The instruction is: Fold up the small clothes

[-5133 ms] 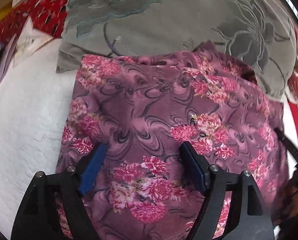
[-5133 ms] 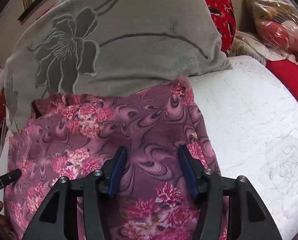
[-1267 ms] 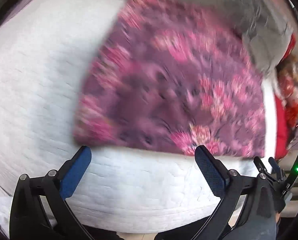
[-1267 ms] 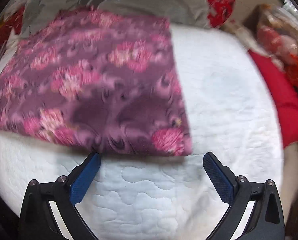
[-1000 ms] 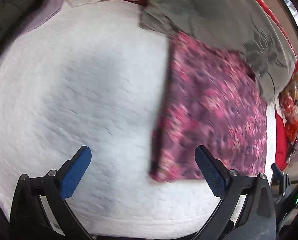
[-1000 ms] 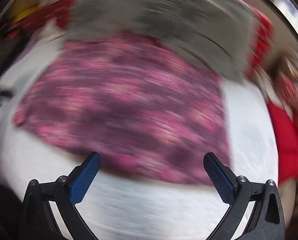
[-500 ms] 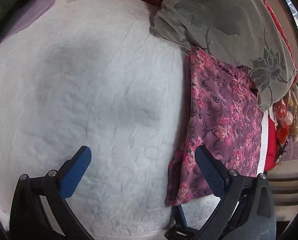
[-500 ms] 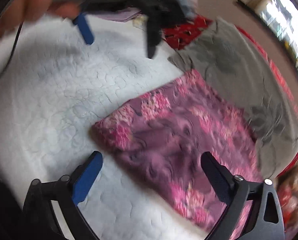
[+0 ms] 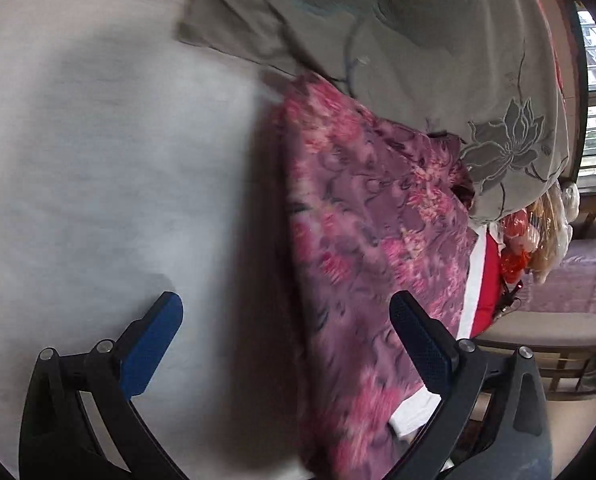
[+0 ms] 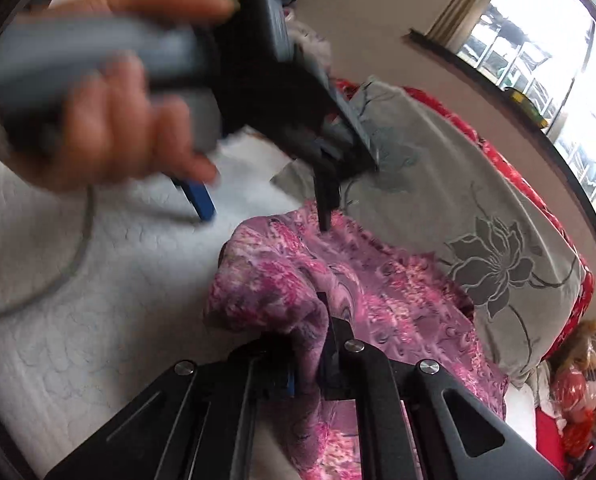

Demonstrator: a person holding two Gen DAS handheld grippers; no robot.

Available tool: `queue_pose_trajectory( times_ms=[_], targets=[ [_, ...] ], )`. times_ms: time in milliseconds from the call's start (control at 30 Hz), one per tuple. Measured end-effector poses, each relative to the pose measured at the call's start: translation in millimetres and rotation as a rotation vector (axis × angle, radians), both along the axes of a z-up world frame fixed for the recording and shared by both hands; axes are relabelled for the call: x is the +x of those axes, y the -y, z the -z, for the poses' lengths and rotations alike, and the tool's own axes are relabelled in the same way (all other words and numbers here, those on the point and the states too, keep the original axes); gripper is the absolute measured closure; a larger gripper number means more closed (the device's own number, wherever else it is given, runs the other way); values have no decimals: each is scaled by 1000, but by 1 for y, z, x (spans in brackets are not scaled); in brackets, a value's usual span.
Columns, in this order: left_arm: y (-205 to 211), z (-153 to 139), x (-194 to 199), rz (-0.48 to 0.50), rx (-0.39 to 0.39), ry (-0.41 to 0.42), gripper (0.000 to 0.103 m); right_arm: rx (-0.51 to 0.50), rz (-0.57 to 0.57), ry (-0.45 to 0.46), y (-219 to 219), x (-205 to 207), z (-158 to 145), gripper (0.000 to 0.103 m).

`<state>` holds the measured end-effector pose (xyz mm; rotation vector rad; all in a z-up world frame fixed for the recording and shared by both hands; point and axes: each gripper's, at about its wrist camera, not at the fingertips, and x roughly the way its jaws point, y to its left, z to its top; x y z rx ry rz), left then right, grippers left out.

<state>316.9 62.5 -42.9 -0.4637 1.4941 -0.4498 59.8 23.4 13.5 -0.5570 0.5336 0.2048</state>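
A purple garment with pink flowers (image 9: 378, 240) lies folded on the white quilted bed (image 9: 98, 160). In the left wrist view my left gripper (image 9: 288, 344) is open and straddles the garment's left edge, with one pad over the quilt and one over the cloth. From the right wrist view a hand (image 10: 110, 136) holds that left gripper (image 10: 264, 212), whose dark finger touches the garment's far corner. My right gripper (image 10: 310, 364) is closing tight on the near corner of the garment (image 10: 378, 304); the cloth bunches up between its pads.
A grey pillow with a flower pattern (image 9: 418, 60) lies against the garment's far side (image 10: 478, 200). Red fabric (image 9: 488, 292) and plastic bags (image 10: 578, 384) sit to the right. A grey cable (image 10: 70, 264) trails over the quilt on the left.
My right gripper went from wide open to shut on the garment's near corner, which now bunches up. My left gripper has come down over the garment's left edge and stays open.
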Motion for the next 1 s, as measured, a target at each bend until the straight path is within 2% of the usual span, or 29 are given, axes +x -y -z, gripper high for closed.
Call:
queue_pose_trajectory(
  times_ms=[33,67,100,133,167,200,267,400,633,1000],
  targets=[
    [7,-1,1,7,-1,2,1,13,0,2,4,0,-3,97],
    [17,-4,2,17,0,16,12,25,2,2,6,-2,-5,97],
    [24,-6,2,29,-2,23,31,38,3,0,9,-1,-6,97],
    [31,-10,2,42,-1,29,45,54,6,-3,13,-1,-8,97],
    [38,-13,1,53,7,35,69,65,9,-6,14,-2,-9,97],
    [44,-19,1,55,21,50,78,80,13,-9,18,-1,-11,97],
    [51,-31,-2,57,51,91,89,113,28,-14,24,-3,-15,97],
    [67,-59,-9,69,65,153,91,229,77,-25,48,-6,-28,97],
    [123,-96,-30,108,90,220,91,462,180,-40,109,-18,-50,97],
    [229,-116,-61,222,135,271,91,826,361,-83,225,-45,-49,97]
  ],
)
